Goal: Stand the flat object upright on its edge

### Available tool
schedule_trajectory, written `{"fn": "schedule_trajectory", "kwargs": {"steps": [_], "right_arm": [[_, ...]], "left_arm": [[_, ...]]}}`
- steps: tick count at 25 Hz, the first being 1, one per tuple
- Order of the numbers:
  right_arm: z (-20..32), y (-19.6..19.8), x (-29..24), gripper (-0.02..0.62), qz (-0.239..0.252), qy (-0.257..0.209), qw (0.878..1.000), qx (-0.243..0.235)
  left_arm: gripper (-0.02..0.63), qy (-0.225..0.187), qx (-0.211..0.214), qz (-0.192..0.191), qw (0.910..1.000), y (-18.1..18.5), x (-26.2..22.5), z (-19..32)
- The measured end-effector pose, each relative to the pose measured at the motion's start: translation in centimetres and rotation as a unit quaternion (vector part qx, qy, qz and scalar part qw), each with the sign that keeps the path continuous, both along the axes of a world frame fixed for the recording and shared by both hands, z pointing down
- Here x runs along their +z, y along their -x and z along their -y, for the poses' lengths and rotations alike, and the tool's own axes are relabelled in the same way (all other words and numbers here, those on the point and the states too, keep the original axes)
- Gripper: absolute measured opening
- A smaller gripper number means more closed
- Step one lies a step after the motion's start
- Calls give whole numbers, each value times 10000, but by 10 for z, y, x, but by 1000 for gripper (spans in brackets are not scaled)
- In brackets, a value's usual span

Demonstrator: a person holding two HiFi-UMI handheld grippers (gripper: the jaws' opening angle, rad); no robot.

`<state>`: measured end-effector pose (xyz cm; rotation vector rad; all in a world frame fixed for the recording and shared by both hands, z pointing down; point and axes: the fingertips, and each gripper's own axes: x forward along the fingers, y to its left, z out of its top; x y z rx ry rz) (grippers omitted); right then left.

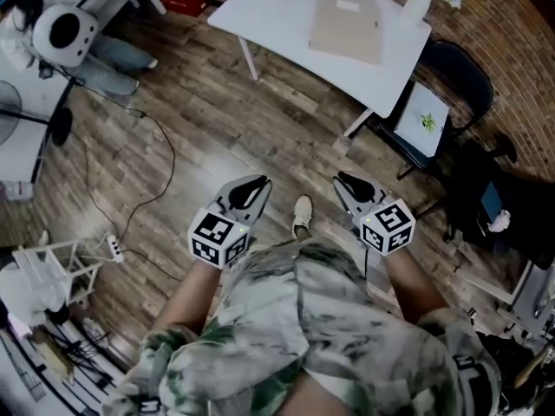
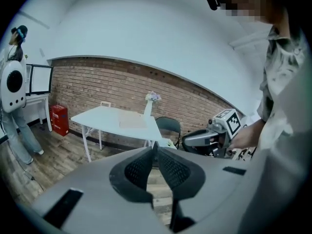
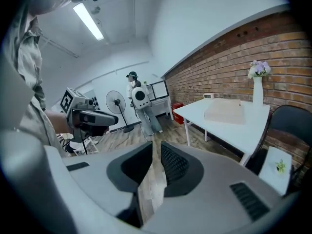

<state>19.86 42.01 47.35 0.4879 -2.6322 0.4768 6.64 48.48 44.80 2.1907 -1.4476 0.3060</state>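
Jaws pressed together on left gripper point(image 2: 155, 149), slightly parted on right gripper point(image 3: 155, 145), both empty.

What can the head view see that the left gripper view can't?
Only the head view shows the person's shoe and the power strip on the wooden floor. Only the left gripper view shows the white wall above the bricks, and it looks straight along the left tool, whose jaws are shut with nothing between them. Both show the white table, the flat tan object lying on it, the flower vase and the right tool.
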Motion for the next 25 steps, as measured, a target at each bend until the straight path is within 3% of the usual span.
{"fn": "schedule_trajectory", "kwargs": {"steps": [6,16,21,25], "right_arm": [[86,3,6,72,78,-57,10000,-11],[163,16,17,114,151,118,9991,383],[200,33,20,117,66,94,9968,787],[247,44,17,117,-36,197,9891,1461]], "left_arm": [[29,88,-59,47,9999,-5,5,87],[56,77,96,43,9999,11,8,184],[100,105,355,-93,9993,42,21,230],[133,129,961,-248,9950,65,21,291]]}}
